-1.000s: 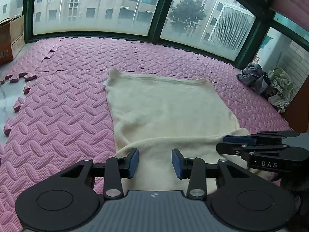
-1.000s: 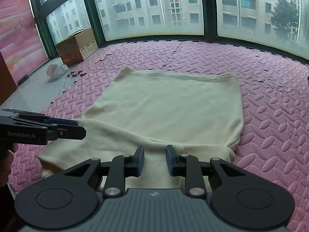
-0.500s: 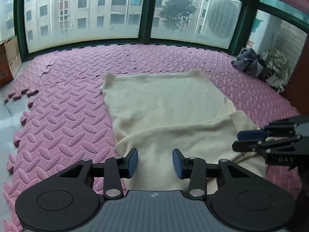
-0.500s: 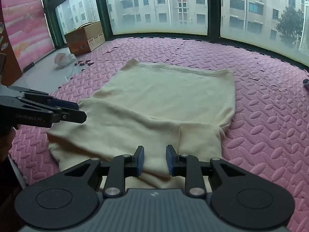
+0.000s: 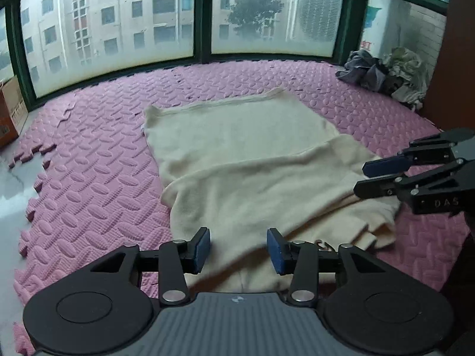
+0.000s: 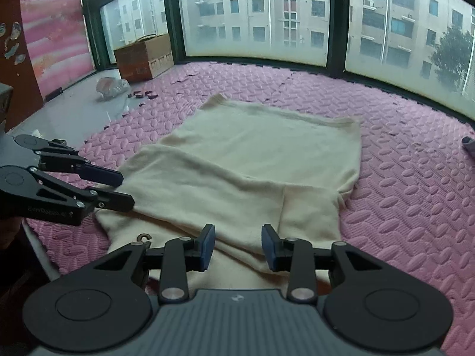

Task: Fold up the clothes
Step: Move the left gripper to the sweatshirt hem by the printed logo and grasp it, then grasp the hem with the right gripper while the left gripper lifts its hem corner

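Both tools are released: the left gripper point(image 5: 237, 249) and right gripper point(image 6: 237, 247) have just been widening, with nothing pinched between the pads. The cream garment point(image 5: 252, 160) lies mid-mat point(image 5: 89, 154), near edge already folded over. Next, judging by this, comes regrasping for another fold.

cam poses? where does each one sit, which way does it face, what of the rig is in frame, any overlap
Left wrist: on the left gripper, looking down past its open jaws over the cream garment toward the windows; right gripper enters at right.
Right wrist: on the right gripper, same angle; left gripper enters at left.
Shared: garment, pink mat, cardboard box.
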The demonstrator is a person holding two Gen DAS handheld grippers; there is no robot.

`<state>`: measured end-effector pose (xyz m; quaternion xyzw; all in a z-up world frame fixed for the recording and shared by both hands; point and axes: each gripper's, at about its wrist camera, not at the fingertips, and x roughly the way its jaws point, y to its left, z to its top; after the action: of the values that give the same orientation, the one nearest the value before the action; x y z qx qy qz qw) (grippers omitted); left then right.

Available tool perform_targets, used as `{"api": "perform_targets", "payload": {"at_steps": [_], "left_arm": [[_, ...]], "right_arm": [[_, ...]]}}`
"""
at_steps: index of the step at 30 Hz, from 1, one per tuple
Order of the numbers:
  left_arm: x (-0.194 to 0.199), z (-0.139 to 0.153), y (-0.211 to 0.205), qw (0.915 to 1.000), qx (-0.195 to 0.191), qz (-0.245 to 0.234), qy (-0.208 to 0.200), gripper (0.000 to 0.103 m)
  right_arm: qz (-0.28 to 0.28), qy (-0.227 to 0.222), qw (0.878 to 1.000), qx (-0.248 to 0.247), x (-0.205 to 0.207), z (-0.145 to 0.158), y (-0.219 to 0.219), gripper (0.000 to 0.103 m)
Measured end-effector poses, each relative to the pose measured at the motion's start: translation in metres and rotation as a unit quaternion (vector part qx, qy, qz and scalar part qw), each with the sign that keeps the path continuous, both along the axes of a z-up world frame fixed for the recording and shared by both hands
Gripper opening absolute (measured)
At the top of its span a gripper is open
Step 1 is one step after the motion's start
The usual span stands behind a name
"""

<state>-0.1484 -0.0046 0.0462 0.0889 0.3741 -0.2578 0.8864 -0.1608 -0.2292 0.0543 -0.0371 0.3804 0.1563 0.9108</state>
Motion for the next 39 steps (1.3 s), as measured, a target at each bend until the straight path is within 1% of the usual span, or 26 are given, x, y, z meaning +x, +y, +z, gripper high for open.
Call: {"api": "perform_targets", "payload": {"at_steps": [4,6,11,14,20,21,22,23,25,28,29,30,31,33,36,39], "left_arm": [[-0.019,0.003,0.003,0.9989,0.023,-0.039,-0.013,0.049],[-0.030,0.001,0.001,0.9969,0.043,-0.062,-0.020,0.050],[-0.054,-0.009,-0.013,0.9871,0.087,-0.127,-0.044,0.052],[-0.059,-0.014,-0.023,0.9824,0.101,-0.146,-0.057,0.052],[-0.056,-0.016,-0.034,0.9800,0.092,-0.163,-0.067,0.052],[-0.055,-0.017,-0.036,0.9795,0.093,-0.166,-0.067,0.050],[-0.055,-0.017,-0.038,0.9790,0.093,-0.169,-0.067,0.042],[-0.054,-0.018,-0.039,0.9787,0.092,-0.170,-0.068,0.038],[-0.053,-0.018,-0.040,0.9792,0.089,-0.169,-0.069,0.021],[-0.052,-0.017,-0.040,0.9812,0.082,-0.158,-0.074,0.013],[-0.050,-0.015,-0.038,0.9826,0.075,-0.154,-0.072,0.012],[-0.048,-0.013,-0.036,0.9840,0.068,-0.149,-0.070,0.012],[-0.046,-0.010,-0.035,0.9851,0.063,-0.144,-0.069,0.011],[-0.041,-0.005,-0.033,0.9869,0.054,-0.135,-0.070,0.011],[-0.031,0.004,-0.031,0.9894,0.036,-0.124,-0.066,0.010],[-0.022,0.009,-0.032,0.9903,0.027,-0.120,-0.065,0.010]], "right_arm": [[0.016,-0.002,1.000,-0.025,-0.017,0.006,-0.006,0.035],[0.026,0.002,0.999,-0.038,-0.027,0.007,-0.008,0.035],[0.059,0.015,0.996,-0.067,-0.048,0.003,-0.005,0.036],[0.070,0.017,0.994,-0.077,-0.054,-0.001,-0.002,0.037],[0.073,0.019,0.994,-0.074,-0.053,-0.006,0.001,0.038],[0.074,0.019,0.994,-0.075,-0.052,-0.006,0.002,0.038],[0.074,0.019,0.994,-0.075,-0.052,-0.007,0.002,0.038],[0.075,0.018,0.994,-0.076,-0.052,-0.007,0.002,0.038],[0.078,0.017,0.994,-0.075,-0.052,-0.007,0.003,0.038],[0.082,0.013,0.994,-0.078,-0.053,-0.007,0.003,0.039],[0.085,0.009,0.993,-0.081,-0.054,-0.007,0.004,0.039],[0.087,0.006,0.993,-0.084,-0.054,-0.006,0.004,0.042],[0.089,-0.001,0.992,-0.091,-0.055,-0.006,0.005,0.050],[0.097,-0.009,0.990,-0.101,-0.057,-0.005,0.007,0.055],[0.110,-0.018,0.987,-0.115,-0.058,-0.006,0.011,0.055],[0.121,-0.028,0.984,-0.130,-0.058,-0.010,0.017,0.055]]}}
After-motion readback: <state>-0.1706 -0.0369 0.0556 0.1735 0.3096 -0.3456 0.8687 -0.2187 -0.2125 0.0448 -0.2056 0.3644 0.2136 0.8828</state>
